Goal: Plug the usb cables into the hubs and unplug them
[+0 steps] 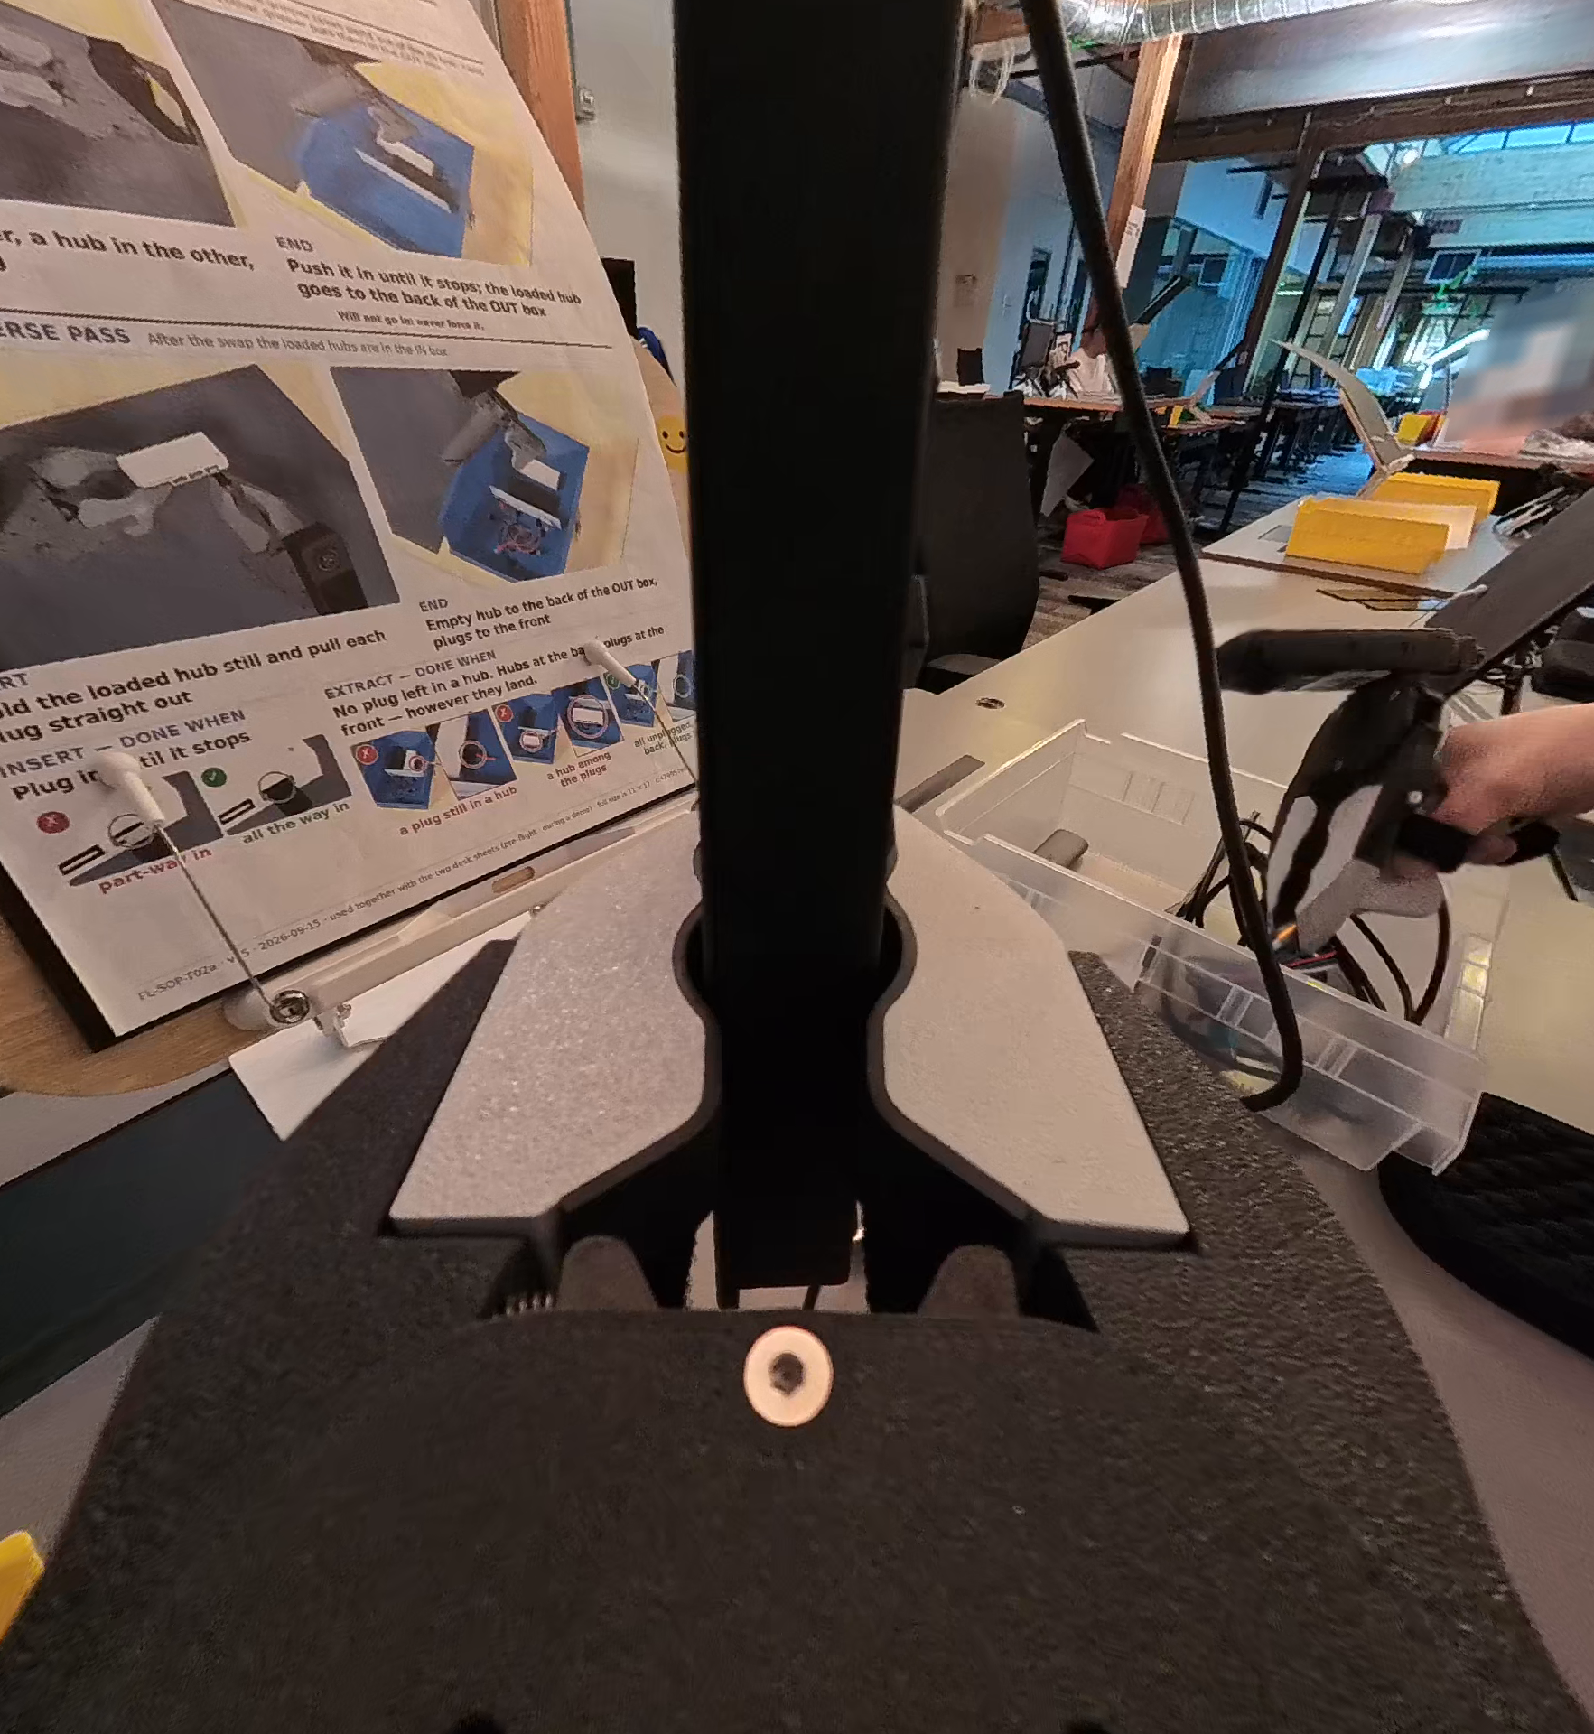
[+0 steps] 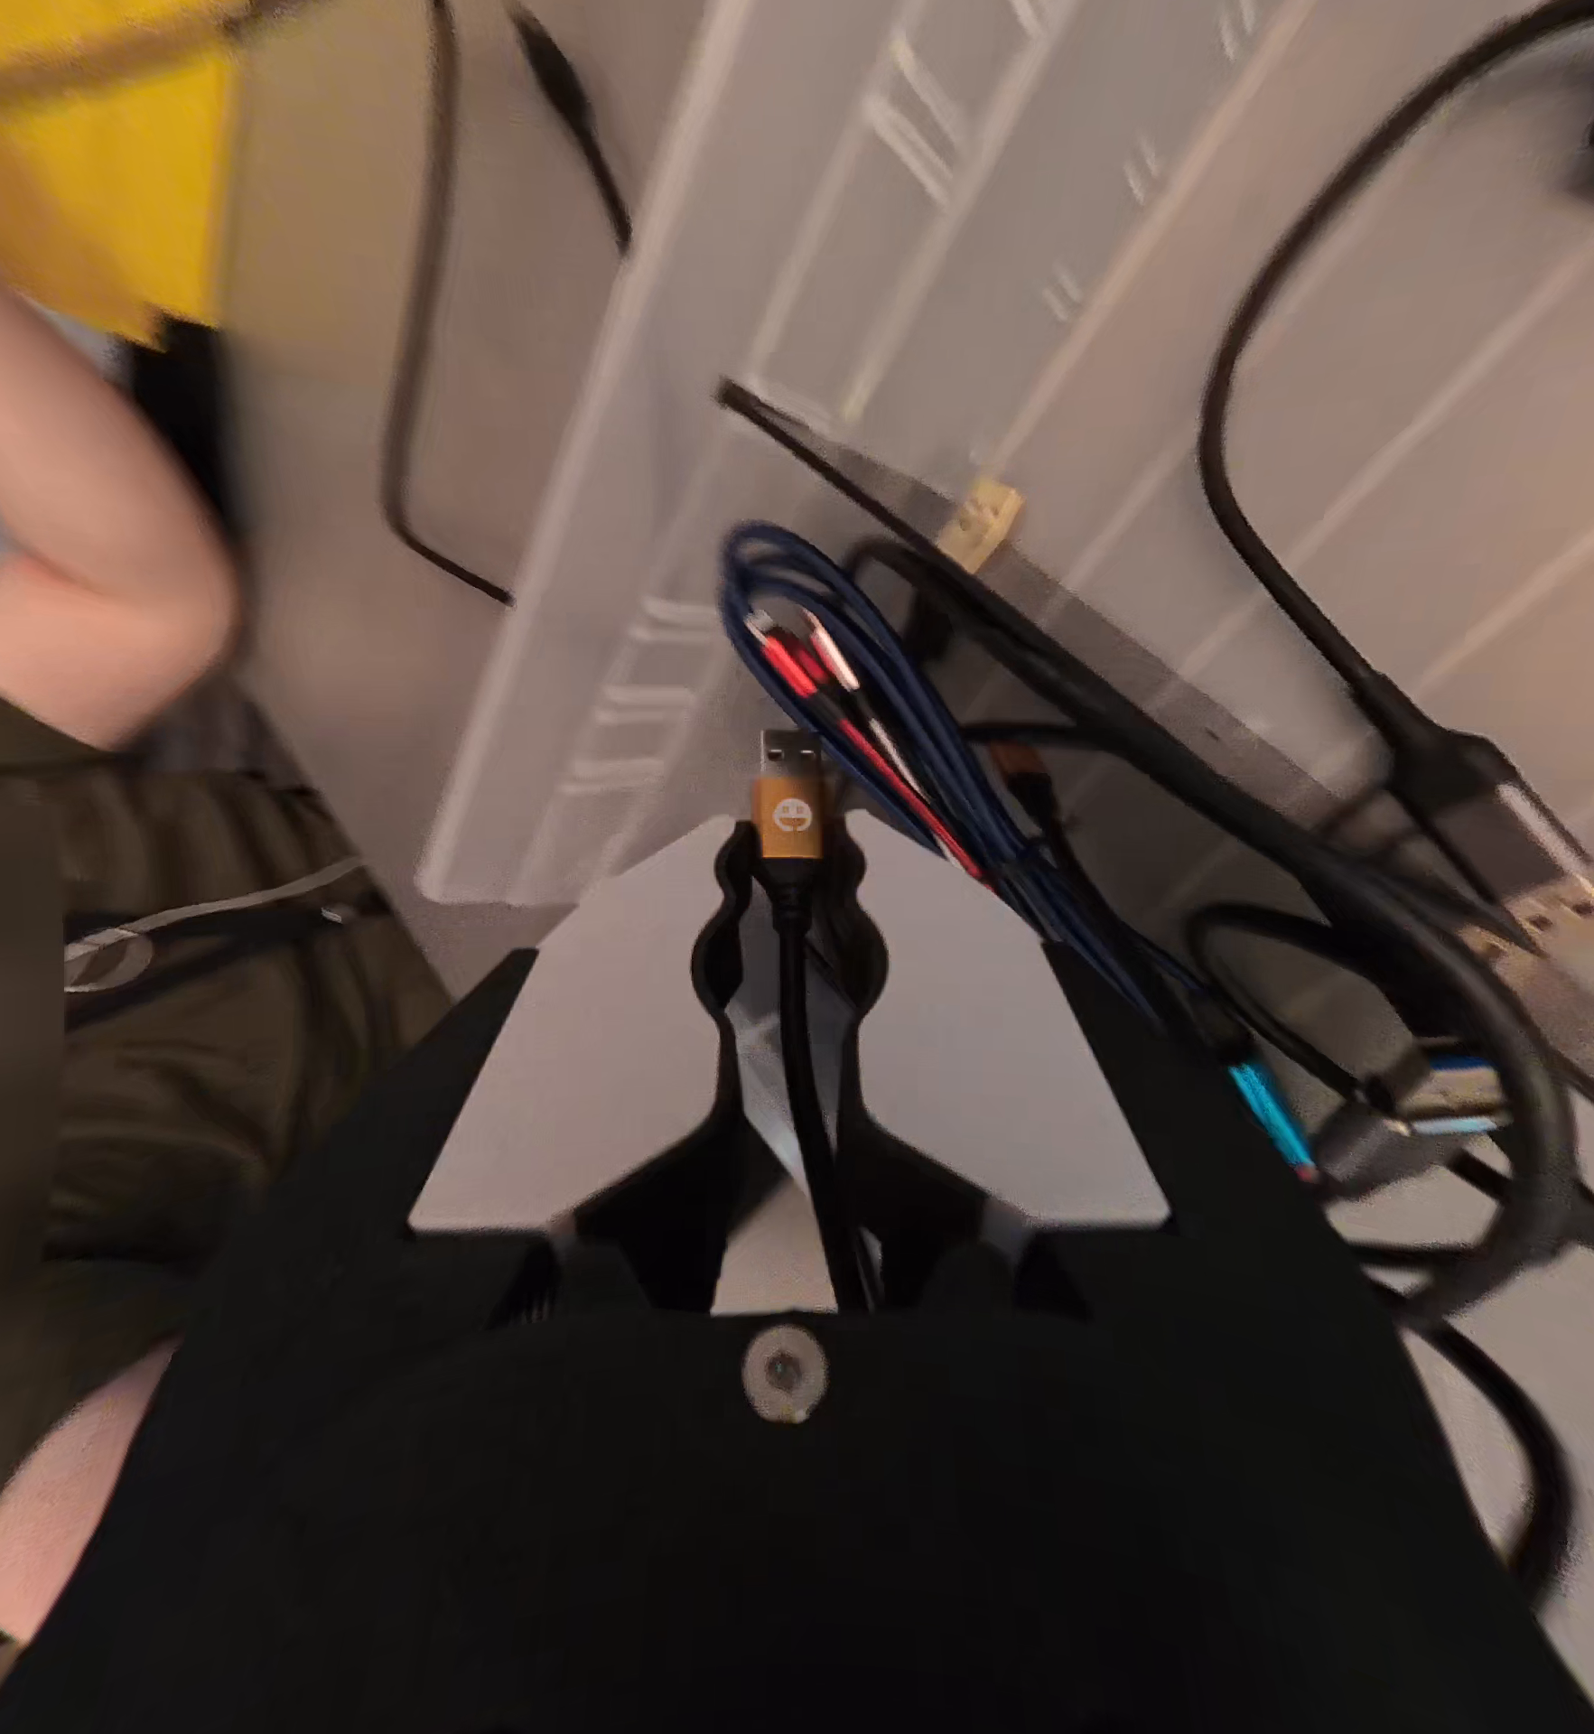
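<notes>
We see our left claw [image 1: 797, 901] clamped on a long black hub [image 1: 812, 469], held upright beside the clear bin [image 1: 1337, 1060]. Our right claw [image 2: 791, 835] pinches an orange plug [image 2: 788, 812] above that bin's cable tangle [image 2: 887, 713].

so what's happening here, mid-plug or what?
A person works two handheld grippers. The left gripper is clamped on a long black hub, held upright. The right gripper grips an orange USB plug by its shell over the clear bin of cables. Plug and hub are still apart; nothing is inserted yet.
</notes>
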Action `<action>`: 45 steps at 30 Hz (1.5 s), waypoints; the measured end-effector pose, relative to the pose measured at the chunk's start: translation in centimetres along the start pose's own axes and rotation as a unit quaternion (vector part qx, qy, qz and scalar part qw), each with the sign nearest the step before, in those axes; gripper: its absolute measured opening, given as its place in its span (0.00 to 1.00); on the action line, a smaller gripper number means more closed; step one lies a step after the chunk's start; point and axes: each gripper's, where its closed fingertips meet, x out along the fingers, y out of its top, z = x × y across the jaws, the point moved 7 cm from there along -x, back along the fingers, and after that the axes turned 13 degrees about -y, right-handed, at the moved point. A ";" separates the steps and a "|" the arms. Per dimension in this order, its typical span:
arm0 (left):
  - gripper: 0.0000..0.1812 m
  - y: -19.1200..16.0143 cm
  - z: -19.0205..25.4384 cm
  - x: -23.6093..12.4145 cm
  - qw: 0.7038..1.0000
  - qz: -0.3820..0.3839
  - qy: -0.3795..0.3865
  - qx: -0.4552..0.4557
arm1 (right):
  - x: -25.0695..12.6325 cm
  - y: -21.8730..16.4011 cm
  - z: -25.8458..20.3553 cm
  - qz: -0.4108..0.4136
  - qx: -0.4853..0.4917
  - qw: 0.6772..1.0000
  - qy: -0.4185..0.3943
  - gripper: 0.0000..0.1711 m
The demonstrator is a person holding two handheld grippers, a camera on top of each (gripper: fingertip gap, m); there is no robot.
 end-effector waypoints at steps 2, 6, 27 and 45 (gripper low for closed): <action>0.16 0.0 0.0 0.1 1.000 0.000 -0.004 -0.003 | 0.1 -0.3 -0.3 -0.022 -0.031 0.999 -0.023 0.13; 0.16 -0.1 0.0 0.2 1.000 -0.004 -0.007 -0.002 | -1.6 0.8 -2.5 0.022 -0.046 0.997 0.053 0.20; 0.16 1.7 -0.3 -3.2 1.000 0.005 0.002 0.022 | 10.8 1.9 -21.1 0.304 -0.442 0.830 -0.152 0.47; 0.16 2.2 -0.7 -4.7 0.999 0.015 0.019 0.027 | 15.1 7.1 -10.5 0.179 -0.075 0.945 -0.261 0.09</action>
